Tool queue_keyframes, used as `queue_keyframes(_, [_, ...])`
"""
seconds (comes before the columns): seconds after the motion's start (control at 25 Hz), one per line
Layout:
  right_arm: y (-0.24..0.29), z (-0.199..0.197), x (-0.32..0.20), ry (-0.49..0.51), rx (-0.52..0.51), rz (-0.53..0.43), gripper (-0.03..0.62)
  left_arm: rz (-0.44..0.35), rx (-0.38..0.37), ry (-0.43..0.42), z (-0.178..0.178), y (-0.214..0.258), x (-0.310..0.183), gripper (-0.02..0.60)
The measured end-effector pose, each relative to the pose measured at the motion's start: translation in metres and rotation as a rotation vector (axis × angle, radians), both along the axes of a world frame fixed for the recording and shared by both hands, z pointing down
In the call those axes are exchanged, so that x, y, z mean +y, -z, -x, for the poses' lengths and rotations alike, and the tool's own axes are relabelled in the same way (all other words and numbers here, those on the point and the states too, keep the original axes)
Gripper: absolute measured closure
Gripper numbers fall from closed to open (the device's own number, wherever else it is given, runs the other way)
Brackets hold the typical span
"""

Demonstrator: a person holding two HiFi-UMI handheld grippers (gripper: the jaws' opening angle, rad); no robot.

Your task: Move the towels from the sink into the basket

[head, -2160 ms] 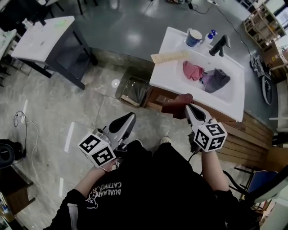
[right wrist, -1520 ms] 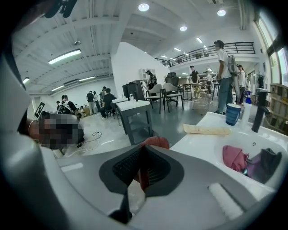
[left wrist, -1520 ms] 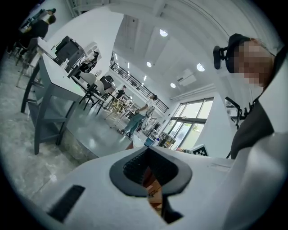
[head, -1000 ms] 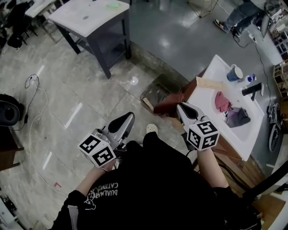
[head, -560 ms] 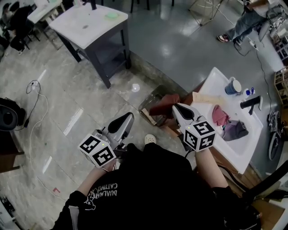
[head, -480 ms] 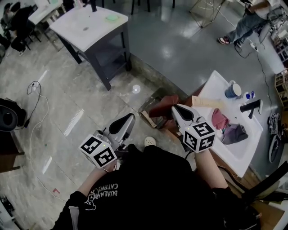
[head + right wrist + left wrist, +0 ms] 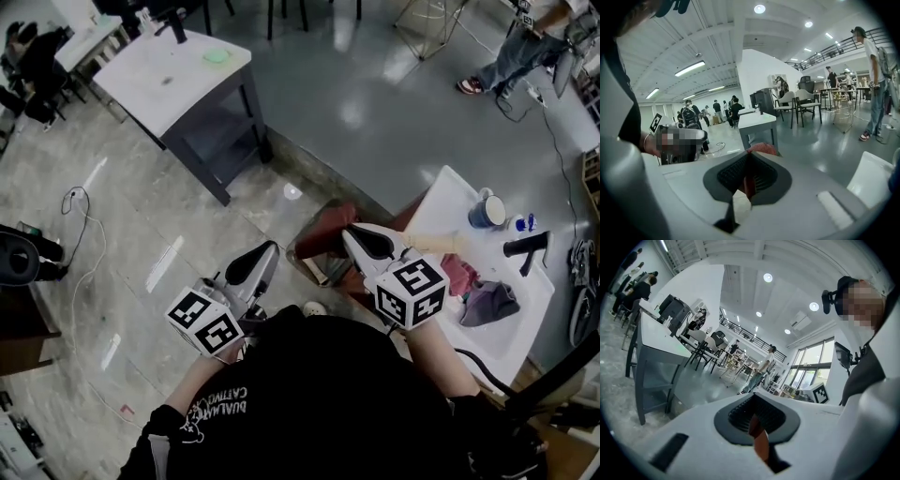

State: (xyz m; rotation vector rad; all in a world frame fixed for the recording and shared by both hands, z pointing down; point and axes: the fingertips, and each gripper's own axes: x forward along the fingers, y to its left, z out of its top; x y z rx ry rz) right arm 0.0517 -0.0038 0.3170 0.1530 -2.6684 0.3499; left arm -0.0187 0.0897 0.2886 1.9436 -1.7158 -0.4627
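Right tool [image 7: 361,242] clamped on dark red towel [image 7: 326,228], above basket [image 7: 317,268] beside sink [image 7: 433,206]. Left tool [image 7: 255,261] closed, empty. Pink towel [image 7: 461,277] and grey towel [image 7: 487,303] in basin. Risk: off-centre release, and the towel catches the basket rim or drops to the floor.

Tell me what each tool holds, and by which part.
The right tool is shut on the dark red towel, pinched at its near edge. The left tool is shut, holding nothing.
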Motion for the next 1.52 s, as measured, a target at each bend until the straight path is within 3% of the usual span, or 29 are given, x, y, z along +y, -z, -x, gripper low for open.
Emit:
queue_keyframes(0.16, [0.008, 0.009, -0.012, -0.025, -0.053, 0.021, 0.574, 0.018, -0.010, -0.025, 0.011, -0.004, -0.023, 0.580])
queue_keyframes(0.32, [0.000, 0.011, -0.022, -0.063, -0.033, 0.014, 0.574, 0.028, -0.015, -0.091, 0.017, -0.011, -0.043, 0.580])
queue_keyframes(0.68, [-0.012, 0.009, -0.074, -0.337, 0.025, 0.011, 0.572, 0.050, 0.030, -0.380, 0.037, -0.036, -0.116, 0.580])
queue_keyframes(1.0, [-0.010, 0.046, -0.094, -0.554, 0.015, 0.015, 0.572, 0.022, -0.035, -0.617, 0.086, -0.010, -0.168, 0.580])
queue_keyframes(1.52, [-0.021, 0.078, -0.083, -0.736, 0.013, 0.043, 0.572, 0.013, -0.042, -0.833, 0.103, -0.007, -0.179, 0.580])
